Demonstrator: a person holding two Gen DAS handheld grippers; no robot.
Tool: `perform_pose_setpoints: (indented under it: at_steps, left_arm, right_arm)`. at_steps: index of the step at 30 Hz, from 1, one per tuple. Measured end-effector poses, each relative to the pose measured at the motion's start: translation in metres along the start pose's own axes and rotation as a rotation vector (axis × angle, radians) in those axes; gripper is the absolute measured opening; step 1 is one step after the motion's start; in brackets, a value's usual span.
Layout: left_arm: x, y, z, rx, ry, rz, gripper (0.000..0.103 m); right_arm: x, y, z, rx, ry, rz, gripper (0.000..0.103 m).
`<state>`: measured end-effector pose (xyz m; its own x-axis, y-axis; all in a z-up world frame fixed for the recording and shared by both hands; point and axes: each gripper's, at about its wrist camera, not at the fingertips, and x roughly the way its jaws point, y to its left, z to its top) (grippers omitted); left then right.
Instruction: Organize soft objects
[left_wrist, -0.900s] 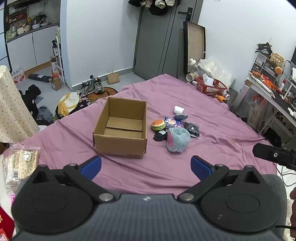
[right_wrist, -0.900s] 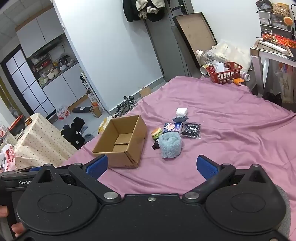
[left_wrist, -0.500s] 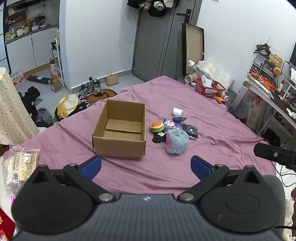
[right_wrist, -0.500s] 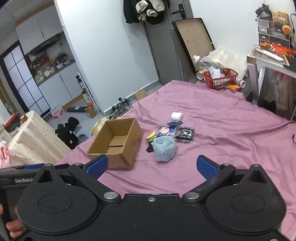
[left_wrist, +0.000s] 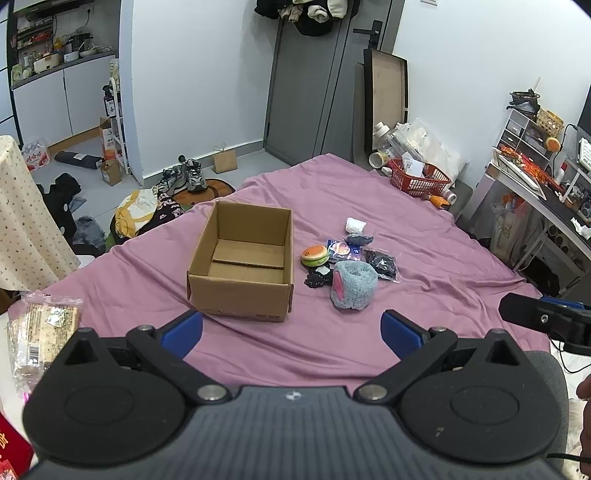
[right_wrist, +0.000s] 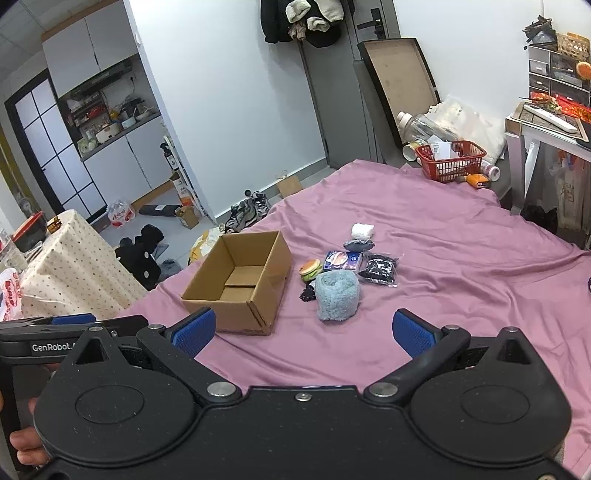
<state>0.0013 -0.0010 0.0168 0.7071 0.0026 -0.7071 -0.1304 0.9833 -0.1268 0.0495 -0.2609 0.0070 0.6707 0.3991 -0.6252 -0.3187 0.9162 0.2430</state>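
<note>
An empty open cardboard box (left_wrist: 242, 266) (right_wrist: 236, 284) sits on the purple bedsheet (left_wrist: 424, 258) (right_wrist: 443, 258). Right of it lies a cluster of soft items: a fluffy blue roll (left_wrist: 354, 285) (right_wrist: 338, 295), a burger-shaped toy (left_wrist: 314, 255) (right_wrist: 310, 269), a small black pouch (left_wrist: 317, 277), a blue packet (left_wrist: 343, 249) (right_wrist: 342, 261), a black packet (left_wrist: 384, 263) (right_wrist: 380, 269), and a white bundle (left_wrist: 355, 224) (right_wrist: 362, 231). My left gripper (left_wrist: 291, 330) and right gripper (right_wrist: 303, 330) both hover open, short of the items, holding nothing.
A red basket (left_wrist: 419, 179) (right_wrist: 450, 160) stands at the bed's far corner. A desk (left_wrist: 535, 192) lies to the right. Shoes (left_wrist: 186, 177) and clothes clutter the floor left of the bed. A snack packet (left_wrist: 40, 332) lies near left.
Both views have shifted slightly; the right gripper's view has drawn back and turned so the box and items sit a little further left. Nothing was grasped; both stay open.
</note>
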Motion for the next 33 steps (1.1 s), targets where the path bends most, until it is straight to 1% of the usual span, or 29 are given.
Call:
perform_pose_setpoints:
  at_steps: [7, 14, 20, 24, 33]
  left_arm:
    - [-0.001, 0.000, -0.001, 0.011, -0.006, 0.006, 0.102]
    - [-0.001, 0.002, -0.003, 0.008, -0.009, 0.007, 0.102]
    - [-0.001, 0.002, -0.003, 0.010, -0.013, 0.005, 0.102]
    - [0.000, 0.001, -0.004, 0.004, -0.009, -0.002, 0.102]
    - [0.011, -0.003, -0.004, 0.007, 0.009, 0.009, 0.102]
  right_arm:
    - [-0.001, -0.004, -0.001, 0.024, -0.008, -0.015, 0.103]
    - [0.000, -0.007, 0.000, 0.041, 0.002, -0.002, 0.103]
    - [0.002, -0.007, -0.003, 0.031, 0.009, -0.005, 0.103]
    - [0.002, -0.006, -0.004, 0.022, 0.008, -0.010, 0.103]
    - [0.009, -0.011, -0.003, 0.031, 0.021, -0.011, 0.103]
